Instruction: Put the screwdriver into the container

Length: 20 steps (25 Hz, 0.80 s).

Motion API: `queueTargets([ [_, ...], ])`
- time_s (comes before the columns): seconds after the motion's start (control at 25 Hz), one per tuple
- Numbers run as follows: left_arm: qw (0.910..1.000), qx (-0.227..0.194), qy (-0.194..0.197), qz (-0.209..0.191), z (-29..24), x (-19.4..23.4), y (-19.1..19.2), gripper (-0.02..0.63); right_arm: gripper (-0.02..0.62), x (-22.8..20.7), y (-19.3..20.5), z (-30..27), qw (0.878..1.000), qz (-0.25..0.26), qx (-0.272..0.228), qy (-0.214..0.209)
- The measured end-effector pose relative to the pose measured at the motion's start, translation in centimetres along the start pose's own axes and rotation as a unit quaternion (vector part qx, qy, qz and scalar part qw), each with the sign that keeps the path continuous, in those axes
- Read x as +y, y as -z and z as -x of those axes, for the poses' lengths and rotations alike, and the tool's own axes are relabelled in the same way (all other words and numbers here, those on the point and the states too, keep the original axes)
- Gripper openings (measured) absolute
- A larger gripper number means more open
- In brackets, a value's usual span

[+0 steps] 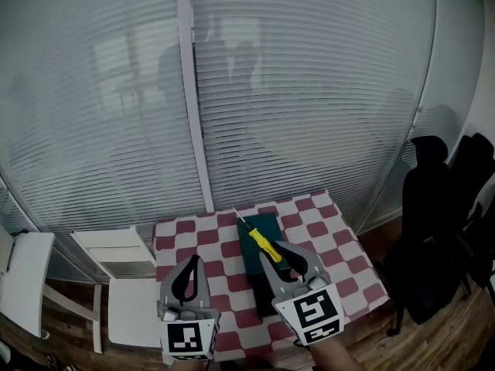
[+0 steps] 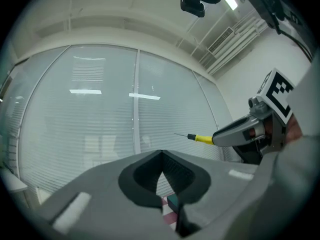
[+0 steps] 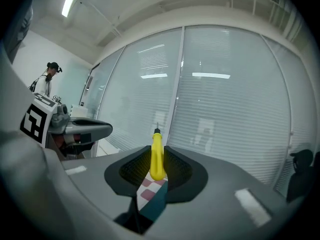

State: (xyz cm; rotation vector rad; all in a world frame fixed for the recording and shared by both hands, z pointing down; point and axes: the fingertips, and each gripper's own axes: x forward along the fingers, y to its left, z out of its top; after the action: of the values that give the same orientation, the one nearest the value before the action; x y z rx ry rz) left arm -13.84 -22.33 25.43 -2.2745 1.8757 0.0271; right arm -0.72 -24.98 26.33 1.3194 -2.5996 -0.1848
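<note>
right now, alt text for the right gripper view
The right gripper is shut on a yellow screwdriver, its tip pointing away toward a blind-covered glass wall. Below the jaws show a checked tablecloth and a teal container; the left gripper sits at left.

Right tool (image 1: 277, 255) over container (image 1: 249, 246); white chair (image 1: 131, 311) left, black chair (image 1: 429, 230) right.

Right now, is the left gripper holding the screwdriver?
No, the screwdriver is clamped in the right gripper, while the left gripper is shut and empty.
</note>
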Motion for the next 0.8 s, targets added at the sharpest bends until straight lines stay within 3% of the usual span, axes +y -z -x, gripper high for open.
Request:
queueTargets([
  [0.36, 0.9989, 0.009, 0.044, 0.006, -1.5, -4.2, 0.6, 0.0, 0.104, -3.4, 2.5, 3.0, 0.999, -0.012, 0.028, 0.041],
  [0.8, 0.9965, 0.053, 0.064, 0.014, -1.6, -6.7, 3.2, 0.0, 0.104, -3.3, 8.9, 4.4, 0.994, -0.056, 0.09, 0.034],
])
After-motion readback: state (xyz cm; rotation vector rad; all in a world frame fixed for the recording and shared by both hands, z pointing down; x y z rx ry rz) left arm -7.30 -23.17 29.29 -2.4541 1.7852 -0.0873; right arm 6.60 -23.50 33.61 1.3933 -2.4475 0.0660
